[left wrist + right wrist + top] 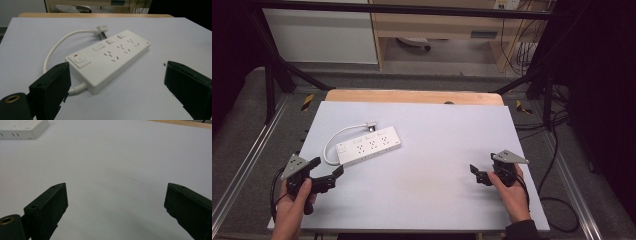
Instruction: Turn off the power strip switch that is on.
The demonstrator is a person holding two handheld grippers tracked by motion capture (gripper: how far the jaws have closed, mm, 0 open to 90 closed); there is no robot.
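Inspecting the power strip station: both claws spread, nothing gripped

Facing the table, you held a black two-jaw left gripper (328, 172) in your left hand (292, 207) near the front left corner of the pale grey table top (437, 165). Its jaws stood spread wide with nothing between the pads. The white rectangular plastic power strip (368, 145) lay flat on the surface just beyond that gripper, set at a slant, its switch end nearest your jaws. In the left gripper view the strip's corner sat just beside the left jaw, apart from it as far as could be told. The strip's short white cable (334, 140) looped out from the switch end and curved back to the white plug (371, 124), which rested on the table beside the strip's far long edge.

Your right hand (512, 192) held the black two-jaw right gripper (476, 172) near the front right of the table, well apart from the strip. Its jaws were likewise spread, over bare table surface. One corner of the strip appeared at the top left of the right gripper view.
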